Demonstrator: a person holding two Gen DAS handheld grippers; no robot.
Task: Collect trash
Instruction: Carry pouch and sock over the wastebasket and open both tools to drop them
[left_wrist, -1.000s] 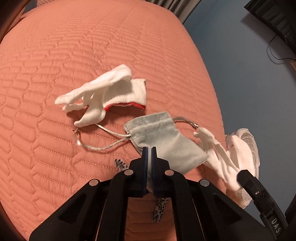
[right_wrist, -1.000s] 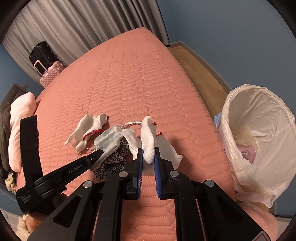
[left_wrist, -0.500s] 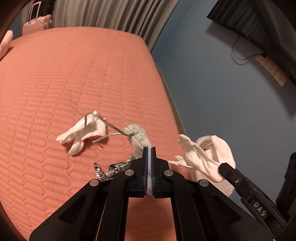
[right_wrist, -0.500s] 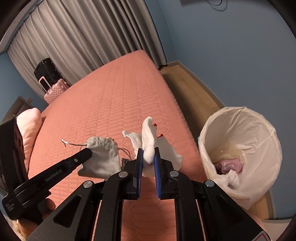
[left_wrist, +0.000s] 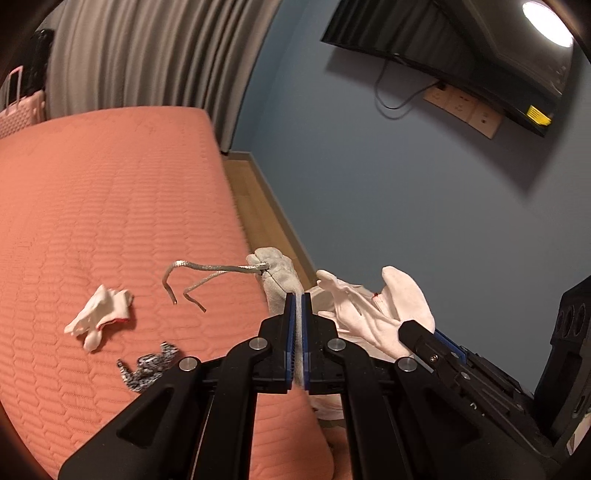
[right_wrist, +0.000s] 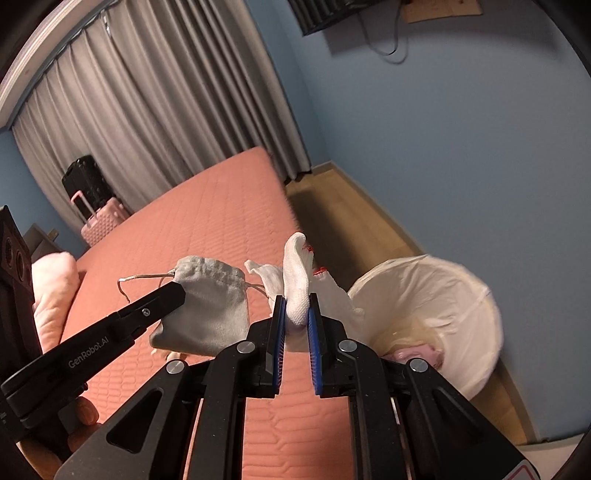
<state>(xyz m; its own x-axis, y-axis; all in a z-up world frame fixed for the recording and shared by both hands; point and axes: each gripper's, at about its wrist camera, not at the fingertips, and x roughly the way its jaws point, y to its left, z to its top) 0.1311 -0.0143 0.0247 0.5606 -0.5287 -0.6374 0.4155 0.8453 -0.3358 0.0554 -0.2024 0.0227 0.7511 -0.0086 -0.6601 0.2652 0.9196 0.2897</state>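
Left wrist view showed the left gripper (left_wrist: 295, 306) with jaws clamped on a grey pouch (left_wrist: 275, 275); the right gripper (right_wrist: 295, 310) pinched a white glove (right_wrist: 297, 284) beside the bin (right_wrist: 476, 306).

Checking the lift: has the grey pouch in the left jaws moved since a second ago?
Yes. The grey pouch has come up off the bed it lay on and now hangs above its edge, drawstring dangling free.

Both grippers, the left gripper (left_wrist: 295, 301) and the right gripper (right_wrist: 296, 308), are matte black with silver screws and blue-padded jaws, one finger lettered "GenRobot.AI" in white.
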